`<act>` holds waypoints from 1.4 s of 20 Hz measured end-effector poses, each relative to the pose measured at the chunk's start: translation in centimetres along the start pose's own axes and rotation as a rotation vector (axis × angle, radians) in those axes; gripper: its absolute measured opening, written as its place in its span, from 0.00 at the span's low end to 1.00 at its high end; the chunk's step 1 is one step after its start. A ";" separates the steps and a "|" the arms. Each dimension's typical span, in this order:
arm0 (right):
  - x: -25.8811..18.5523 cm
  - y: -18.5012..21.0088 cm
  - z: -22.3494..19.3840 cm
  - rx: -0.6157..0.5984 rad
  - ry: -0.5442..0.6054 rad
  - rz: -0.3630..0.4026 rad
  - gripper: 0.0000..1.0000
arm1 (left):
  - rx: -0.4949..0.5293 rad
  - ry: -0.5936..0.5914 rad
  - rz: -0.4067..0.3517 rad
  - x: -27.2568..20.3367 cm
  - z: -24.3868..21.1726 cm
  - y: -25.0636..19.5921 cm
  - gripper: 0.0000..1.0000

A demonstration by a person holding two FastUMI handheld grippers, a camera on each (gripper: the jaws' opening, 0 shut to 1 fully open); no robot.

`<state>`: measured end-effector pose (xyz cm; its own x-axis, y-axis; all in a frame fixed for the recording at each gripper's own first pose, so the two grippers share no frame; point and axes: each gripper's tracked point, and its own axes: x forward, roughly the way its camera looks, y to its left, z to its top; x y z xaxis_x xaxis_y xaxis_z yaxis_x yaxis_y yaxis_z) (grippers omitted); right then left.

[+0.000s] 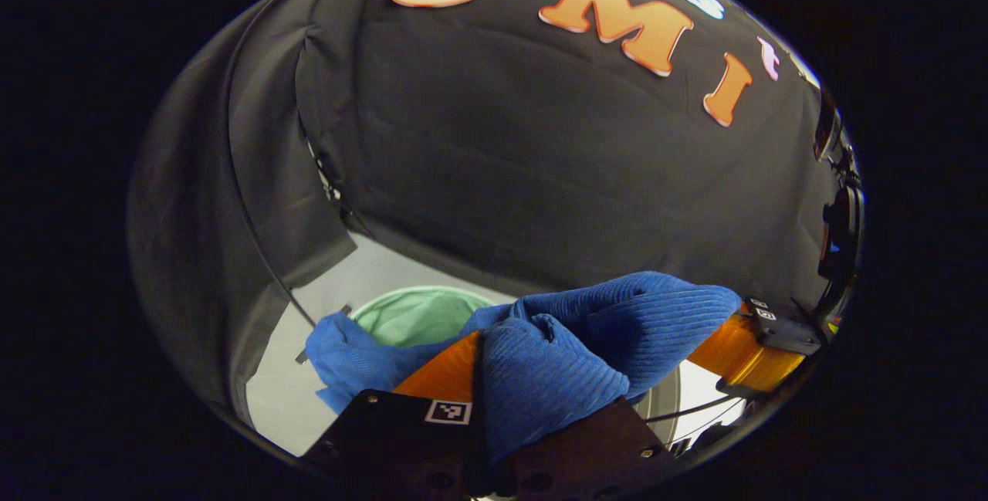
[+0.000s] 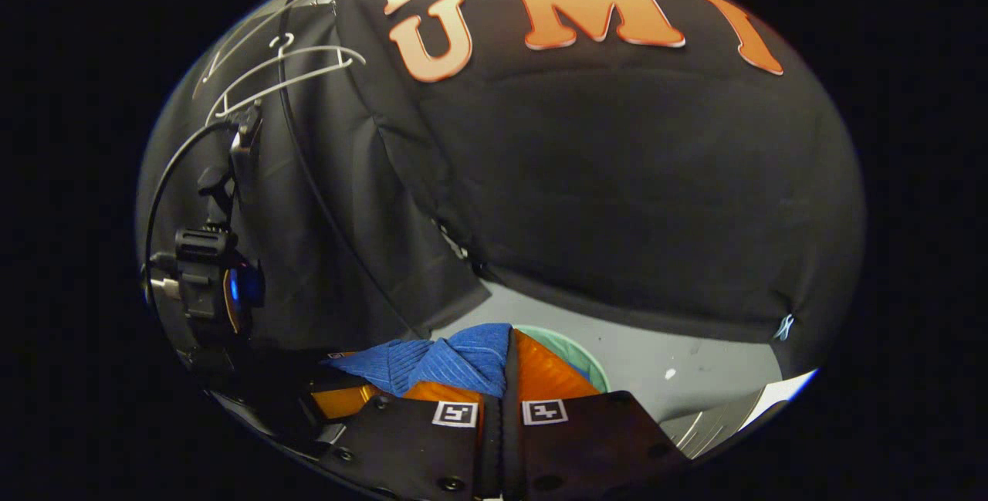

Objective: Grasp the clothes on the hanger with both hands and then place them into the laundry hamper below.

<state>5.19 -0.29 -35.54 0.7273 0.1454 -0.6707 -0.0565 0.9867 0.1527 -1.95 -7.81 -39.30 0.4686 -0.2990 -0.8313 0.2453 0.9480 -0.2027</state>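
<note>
The blue ribbed garment (image 1: 556, 362) is off the hanger and bunched up over the pale green laundry hamper (image 1: 421, 314). In the left gripper view, my left gripper (image 1: 485, 377) is shut on a thick fold of it, and one corner droops toward the hamper's left rim. The cloth stretches right to my right gripper's orange finger (image 1: 739, 353). In the right gripper view, my right gripper (image 2: 505, 376) is shut on the garment's edge (image 2: 455, 358), with the hamper rim (image 2: 590, 358) just beyond its fingers. The bare white hanger (image 2: 282, 72) hangs high at the upper left.
Black cloth walls enclose the booth on all sides, above a light grey floor (image 2: 695, 366). The left gripper's body and cable (image 2: 208, 273) are close by at the left of the right gripper view. A ribbed silver object (image 2: 714, 424) lies at the lower right.
</note>
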 end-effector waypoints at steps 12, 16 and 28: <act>3.1 -2.7 -12.8 0.038 0.303 -0.070 0.19 | -0.096 0.275 0.118 -0.4 -10.5 4.1 0.42; 2.5 -2.4 -14.5 0.027 0.331 -0.071 0.61 | -0.122 0.280 0.194 -1.2 -11.4 5.9 0.82; -1.0 -1.3 -9.1 -0.026 0.163 -0.099 0.95 | -0.080 0.027 0.177 -3.1 -4.7 4.7 0.98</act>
<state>-1.68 -1.06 -41.65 0.6098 0.0554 -0.7906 -0.0095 0.9980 0.0626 -6.23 -1.92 -40.05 0.4749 -0.1249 -0.8711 0.0923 0.9915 -0.0918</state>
